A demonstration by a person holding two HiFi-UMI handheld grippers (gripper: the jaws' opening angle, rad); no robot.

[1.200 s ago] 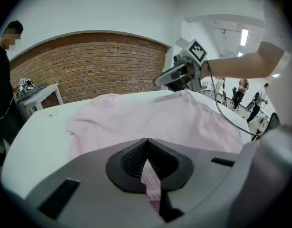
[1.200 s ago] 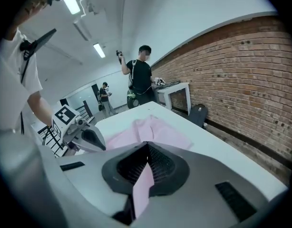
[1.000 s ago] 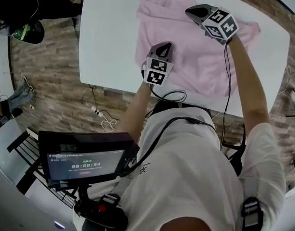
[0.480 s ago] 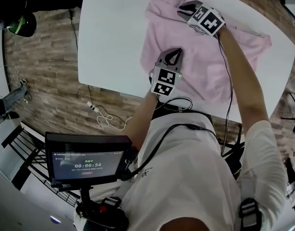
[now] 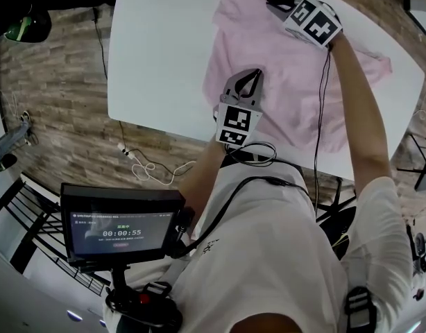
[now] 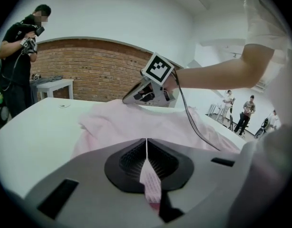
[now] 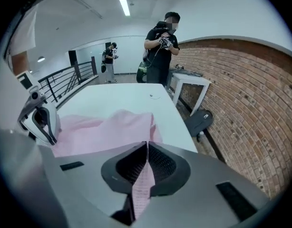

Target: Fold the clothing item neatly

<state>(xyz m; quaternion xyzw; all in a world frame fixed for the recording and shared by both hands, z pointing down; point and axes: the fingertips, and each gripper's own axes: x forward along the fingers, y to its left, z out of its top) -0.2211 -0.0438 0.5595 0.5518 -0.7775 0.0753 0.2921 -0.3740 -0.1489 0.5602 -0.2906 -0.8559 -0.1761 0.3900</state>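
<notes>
Pink garment (image 5: pixel 282 82) lies spread but rumpled on white worktop (image 5: pixel 157 54), on the right part as head view shows it; left part of worktop bare. By garment's left edge sits left gripper (image 5: pixel 249 75), tips pointing away from person. Its jaws are pressed together w/ a thin strip of the pink cloth pinched between the pads; strip trails back toward camera in left gripper view. At garment's far edge is right gripper (image 5: pixel 274 1), arm stretched across the cloth. Its jaws have just been closing & now nip a fold of the same pink cloth, pads all but meeting on it. Marker cubes on both grippers face up toward head camera. Black cable (image 5: pixel 317 116) runs from right gripper along forearm, above garment. Whether either pinched bit is lifted off worktop: can't tell. Low left in head view, a monitor (image 5: pixel 119 231) w/ timer display on a stand. Wood-look floor (image 5: pixel 60 116) round worktop. Beyond far end a person in black (image 7: pixel 160 46) holds a camera; brick wall (image 7: pixel 241 103) to one side, small white table (image 7: pixel 189 84) against it.
</notes>
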